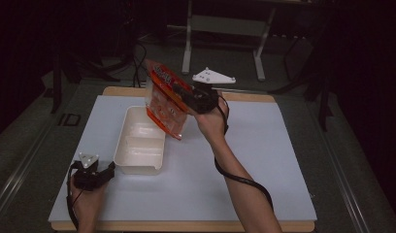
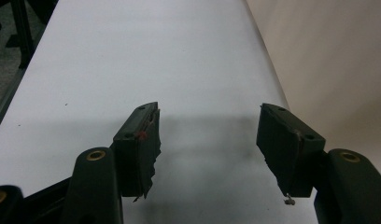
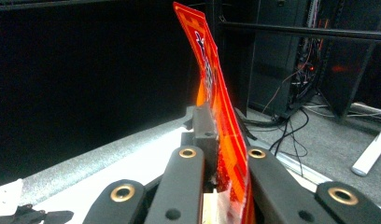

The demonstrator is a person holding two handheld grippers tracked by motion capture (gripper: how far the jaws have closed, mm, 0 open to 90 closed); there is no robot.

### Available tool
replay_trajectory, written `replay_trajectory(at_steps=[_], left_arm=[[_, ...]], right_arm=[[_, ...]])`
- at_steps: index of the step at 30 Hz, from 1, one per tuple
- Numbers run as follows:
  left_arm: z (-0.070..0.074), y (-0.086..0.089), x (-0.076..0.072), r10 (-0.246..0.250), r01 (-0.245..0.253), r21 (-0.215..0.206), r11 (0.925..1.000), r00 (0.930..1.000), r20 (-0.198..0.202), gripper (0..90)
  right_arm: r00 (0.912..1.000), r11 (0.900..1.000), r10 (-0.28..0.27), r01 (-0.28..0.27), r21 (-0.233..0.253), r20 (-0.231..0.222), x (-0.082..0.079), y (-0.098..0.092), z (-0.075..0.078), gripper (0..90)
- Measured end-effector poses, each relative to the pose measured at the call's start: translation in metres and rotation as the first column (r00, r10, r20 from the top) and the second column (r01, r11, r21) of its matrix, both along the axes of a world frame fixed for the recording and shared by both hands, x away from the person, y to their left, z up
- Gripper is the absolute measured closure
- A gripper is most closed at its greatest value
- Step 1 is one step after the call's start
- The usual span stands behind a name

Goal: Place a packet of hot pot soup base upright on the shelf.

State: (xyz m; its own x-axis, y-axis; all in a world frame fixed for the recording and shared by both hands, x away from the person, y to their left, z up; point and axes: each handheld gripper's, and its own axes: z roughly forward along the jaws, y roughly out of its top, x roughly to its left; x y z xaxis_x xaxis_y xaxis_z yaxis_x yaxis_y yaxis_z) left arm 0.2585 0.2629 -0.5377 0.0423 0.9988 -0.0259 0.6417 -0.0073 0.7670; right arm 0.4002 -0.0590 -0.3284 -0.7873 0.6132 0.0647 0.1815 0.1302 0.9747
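Right gripper point(image 1: 185, 98) pinches a glossy orange packet point(image 1: 164, 99), seemingly crinkly plastic; left gripper point(image 2: 207, 135) gapes empty.

The orange packet point(image 3: 215, 100) runs out past the bottom of the right gripper view, its print too blurred to read; the white tub point(image 2: 338, 65) is cropped at the left gripper view's right edge.
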Motion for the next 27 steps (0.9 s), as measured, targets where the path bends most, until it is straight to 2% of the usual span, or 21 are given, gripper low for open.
replay_trajectory(at_steps=[11,14,19,27], left_arm=[[0.0,0.001,-0.001,0.0,0.0,-0.004,1.0,1.0,0.002,39.7],[0.0,0.001,0.0,0.001,-0.001,-0.004,1.0,1.0,0.0,39.7],[0.0,0.001,-0.001,0.001,-0.001,-0.006,1.0,1.0,0.001,39.7],[0.001,0.001,-0.001,0.003,-0.003,-0.012,0.9999,1.0,0.004,39.7]], right_arm=[[1.0,1.0,0.002,-0.002,0.018,0.001,0.002,0.013,0.001,90.0],[1.0,0.999,-0.001,0.001,0.041,0.004,0.002,0.015,0.001,90.0],[1.0,0.999,-0.004,0.004,0.043,0.003,0.004,0.019,0.001,90.0],[0.9999,0.997,-0.002,0.003,0.074,-0.011,0.006,0.03,-0.002,90.0]])
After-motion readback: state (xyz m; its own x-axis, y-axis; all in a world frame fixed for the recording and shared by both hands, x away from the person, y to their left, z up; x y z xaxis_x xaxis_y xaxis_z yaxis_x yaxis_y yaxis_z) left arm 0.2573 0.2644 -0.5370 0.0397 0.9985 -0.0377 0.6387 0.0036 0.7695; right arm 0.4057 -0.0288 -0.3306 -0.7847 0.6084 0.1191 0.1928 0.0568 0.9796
